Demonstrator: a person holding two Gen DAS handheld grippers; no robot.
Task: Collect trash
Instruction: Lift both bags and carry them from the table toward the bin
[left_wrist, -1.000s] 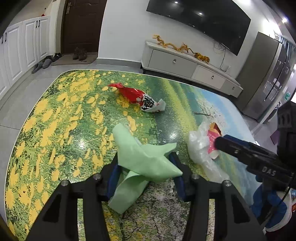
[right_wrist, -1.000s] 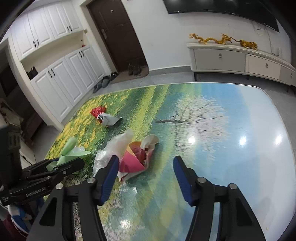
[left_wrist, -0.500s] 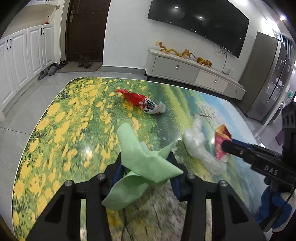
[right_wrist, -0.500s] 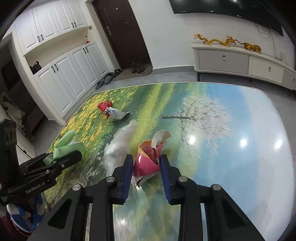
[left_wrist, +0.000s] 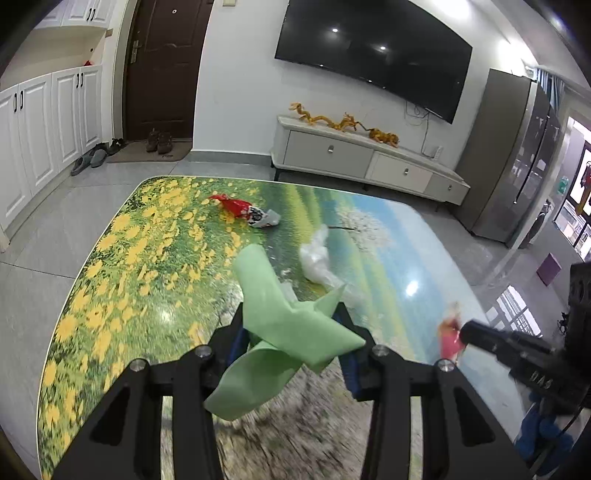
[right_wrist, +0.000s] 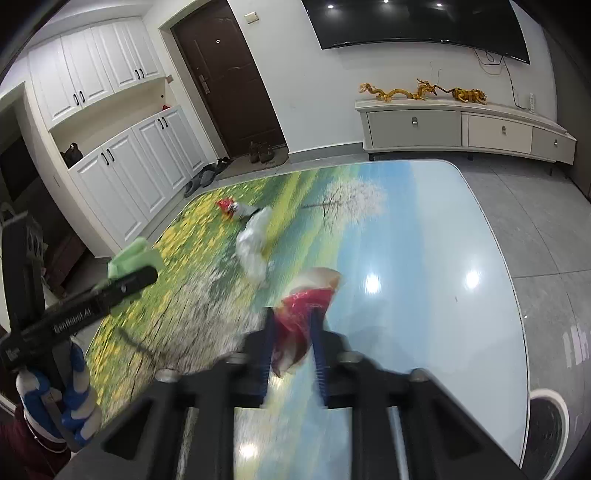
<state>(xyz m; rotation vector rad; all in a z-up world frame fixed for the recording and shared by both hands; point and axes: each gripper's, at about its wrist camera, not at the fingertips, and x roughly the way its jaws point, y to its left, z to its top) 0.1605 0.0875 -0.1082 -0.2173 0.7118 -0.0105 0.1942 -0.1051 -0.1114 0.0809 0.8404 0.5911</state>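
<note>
The left gripper is clenched on a crumpled pale-green sheet of paper or thin plastic, whose folds stick up above the blue-padded fingers and droop below them, held clear of the glossy desk printed with a meadow of yellow flowers and a blue sky. The right gripper is closed around a crumpled pink-and-red snack wrapper with a pale torn top, pinched between its blue fingers and lifted off the desk surface (this view is motion-blurred, so finer detail of the wrapper cannot be made out). In the left wrist view the same wrapper shows as a blurred pink patch at the tip of the right gripper, off to the right of the green sheet. Two pieces of trash lie on the desk: a crumpled clear-white plastic bag near the middle, and farther back a red-and-white printed snack packet among the yellow flowers, well apart from both grippers. In the right wrist view the plastic bag lies between the held wrapper and the red packet, with the green sheet visible at the left above the left gripper.
</note>
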